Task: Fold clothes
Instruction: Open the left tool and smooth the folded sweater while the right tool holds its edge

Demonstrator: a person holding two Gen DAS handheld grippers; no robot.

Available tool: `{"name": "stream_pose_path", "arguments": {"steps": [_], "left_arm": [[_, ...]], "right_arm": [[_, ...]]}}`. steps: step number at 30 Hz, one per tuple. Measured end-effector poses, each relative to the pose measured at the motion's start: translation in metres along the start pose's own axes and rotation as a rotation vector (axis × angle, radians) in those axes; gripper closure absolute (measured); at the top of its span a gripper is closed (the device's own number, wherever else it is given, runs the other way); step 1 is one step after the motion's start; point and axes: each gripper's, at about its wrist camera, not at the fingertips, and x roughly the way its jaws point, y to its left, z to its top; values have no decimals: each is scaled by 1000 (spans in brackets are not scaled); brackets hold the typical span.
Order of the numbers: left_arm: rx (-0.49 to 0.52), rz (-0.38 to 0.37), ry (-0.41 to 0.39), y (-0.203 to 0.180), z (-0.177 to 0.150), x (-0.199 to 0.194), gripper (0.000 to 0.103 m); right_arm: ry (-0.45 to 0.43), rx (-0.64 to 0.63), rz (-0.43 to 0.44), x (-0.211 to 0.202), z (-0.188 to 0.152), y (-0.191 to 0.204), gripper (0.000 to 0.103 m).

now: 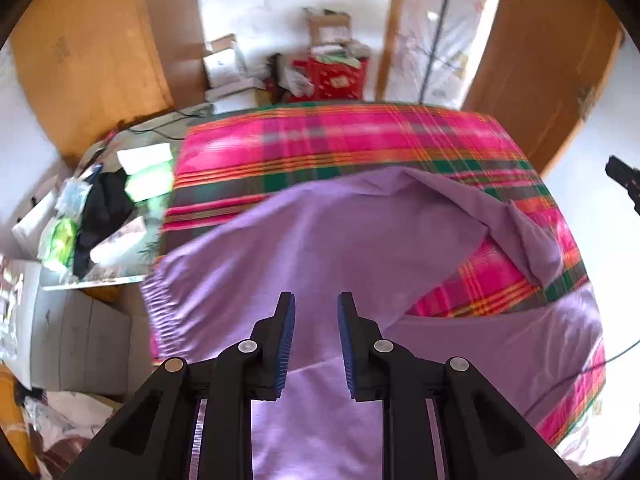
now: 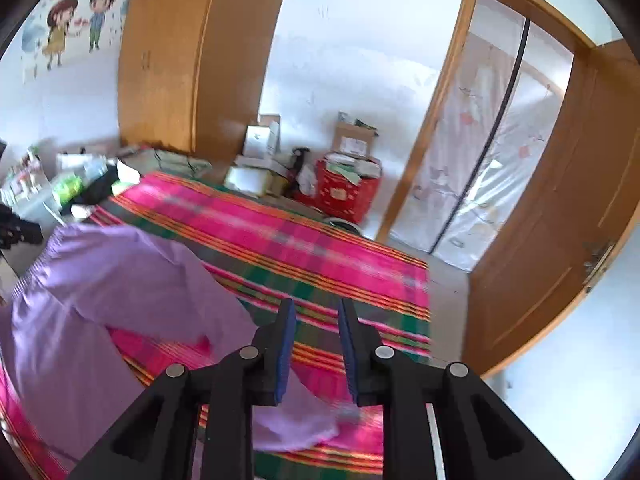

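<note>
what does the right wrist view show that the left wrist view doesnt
Only the right wrist view shows the cartoon wall sticker of two children and the door handle on the open wooden door.

Only the left wrist view shows the garment's gathered elastic edge and the grey cabinet beside the bed.

Both show the purple garment spread on the pink plaid bedcover, the red box against the far wall, the wooden wardrobe, and open, empty tongs: left tongs, right tongs.
</note>
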Motion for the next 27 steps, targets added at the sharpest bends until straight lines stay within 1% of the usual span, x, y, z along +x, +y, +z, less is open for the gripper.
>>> {"name": "stream_pose_path", "arguments": {"steps": [4,7,10,12,13,15,17,19,21,22,24,26,27], "left_arm": [[56,-29,41,-34,5,20,80],[90,-40,83,-55,7,40,80],[95,-34,123,-66,3,65,80],[98,-31,149,-72,1,82,80],[100,-28,160,-76,0,89,80],[121,-12,176,-83,-2,103,80],[123,0,182,-87,0,113,80],[126,8,172,-90,1,119,80],[154,16,137,-98,4,123,80],[170,31,126,-101,5,125,80],[202,64,107,-110,6,130,80],[218,57,81,-117,7,132,80],[231,53,70,-122,8,134,80]], "right_arm": [[64,16,43,16,-31,-8,77],[128,55,105,44,-55,-5,77],[170,60,171,69,-74,4,77],[183,61,201,76,-83,8,76],[189,64,221,81,-86,10,74],[193,59,256,87,-91,14,64],[185,40,281,90,-93,19,61],[177,26,305,92,-93,23,57],[174,20,334,95,-95,28,52],[172,15,343,96,-96,31,51],[169,6,345,100,-100,37,48],[182,-12,327,105,-103,43,48],[186,-27,303,108,-104,46,48]]}}
